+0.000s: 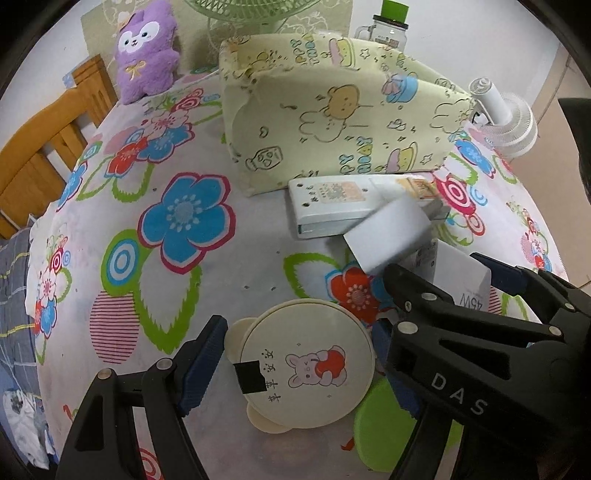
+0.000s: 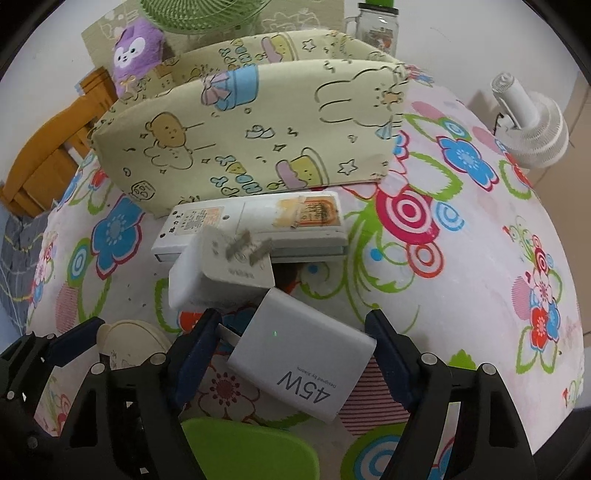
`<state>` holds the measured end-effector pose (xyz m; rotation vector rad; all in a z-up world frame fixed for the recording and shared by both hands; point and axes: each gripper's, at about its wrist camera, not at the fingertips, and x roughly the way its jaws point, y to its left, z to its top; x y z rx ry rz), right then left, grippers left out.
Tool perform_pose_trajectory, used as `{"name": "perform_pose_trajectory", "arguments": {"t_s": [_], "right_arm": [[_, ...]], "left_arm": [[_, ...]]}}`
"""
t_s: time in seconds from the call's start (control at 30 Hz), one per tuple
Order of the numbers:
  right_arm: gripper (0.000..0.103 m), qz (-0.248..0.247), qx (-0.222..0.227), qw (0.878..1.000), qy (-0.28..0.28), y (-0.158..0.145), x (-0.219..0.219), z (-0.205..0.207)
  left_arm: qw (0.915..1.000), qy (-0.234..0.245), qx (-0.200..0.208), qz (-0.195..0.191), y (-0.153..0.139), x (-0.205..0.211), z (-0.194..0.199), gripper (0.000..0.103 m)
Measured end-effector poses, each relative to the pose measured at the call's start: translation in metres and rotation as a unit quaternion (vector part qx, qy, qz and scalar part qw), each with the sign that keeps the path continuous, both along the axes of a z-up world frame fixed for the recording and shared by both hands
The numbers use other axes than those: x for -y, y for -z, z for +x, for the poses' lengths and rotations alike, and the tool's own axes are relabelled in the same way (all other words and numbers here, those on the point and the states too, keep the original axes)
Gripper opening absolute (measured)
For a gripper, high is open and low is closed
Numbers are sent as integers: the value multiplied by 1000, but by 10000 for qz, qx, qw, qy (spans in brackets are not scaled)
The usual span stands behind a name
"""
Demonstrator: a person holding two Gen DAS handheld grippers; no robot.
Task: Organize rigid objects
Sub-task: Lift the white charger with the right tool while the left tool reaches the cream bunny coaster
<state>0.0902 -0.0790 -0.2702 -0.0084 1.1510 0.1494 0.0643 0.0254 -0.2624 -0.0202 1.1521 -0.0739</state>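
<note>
**Left gripper** (image 1: 299, 328) – clenched on a round cream box (image 1: 306, 365). One blue pad met the box's small ear tab and the other met its rim. The lid bore a rabbit holding a red apple, a line of printed characters and a patch of black tape. The box sat on the tablecloth (image 1: 184, 258), near the front edge of the left wrist view.

**Right gripper** (image 2: 291, 317) – released, with its jaws standing astride a grey "45W" charger (image 2: 303, 358). The charger lay skewed on the cloth. One of its corners was at the right pad, and a narrow gap showed at the left pad. This gripper stood just beside the left one.

**Green plastic piece** (image 2: 247, 446) – flat with rounded corners. It lay on the cloth below both grippers, and what it was could not be told.

**White plug adapter** (image 2: 221, 273) – prongs up, just beyond the charger and leaning on the next item.

**Flat white device** (image 2: 258, 221) – carried labels and a torn orange sticker. It lay against the foot of the fabric bin.

**Fabric storage bin** (image 2: 240, 122) – pale yellow with a bear and rabbit print, upright near the middle of the table.

**Beyond the bin**
- Purple plush toy (image 1: 146, 48), at the far left.
- Green fan (image 2: 199, 14).
- Glass jar mug (image 1: 388, 31).
- Small white fan (image 2: 532, 125), at the right edge.

**Wooden chair** (image 1: 40, 155) – stood at the table's left side.
</note>
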Motion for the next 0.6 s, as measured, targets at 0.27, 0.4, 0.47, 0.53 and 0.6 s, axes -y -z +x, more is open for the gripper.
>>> {"name": "perform_pose_trajectory", "arguments": {"t_s": [0.27, 0.4, 0.47, 0.53, 0.6], "right_arm": [[81, 41, 129, 9998, 137, -15, 10, -6], [81, 82, 204, 9996, 185, -23, 14, -9], [81, 86, 235, 9995, 198, -27, 15, -9], [81, 33, 251, 9995, 192, -28, 16, -10], [81, 78, 258, 9994, 220, -29, 19, -12]], "left_arm": [[9999, 78, 145, -32, -14, 9, -1, 80], [9997, 178, 171, -23, -20, 14, 0, 57], [9996, 155, 203, -73, -20, 14, 0, 57], [9997, 159, 191, -64, -19, 14, 0, 57], [9997, 121, 211, -90, -20, 13, -1, 58]]}}
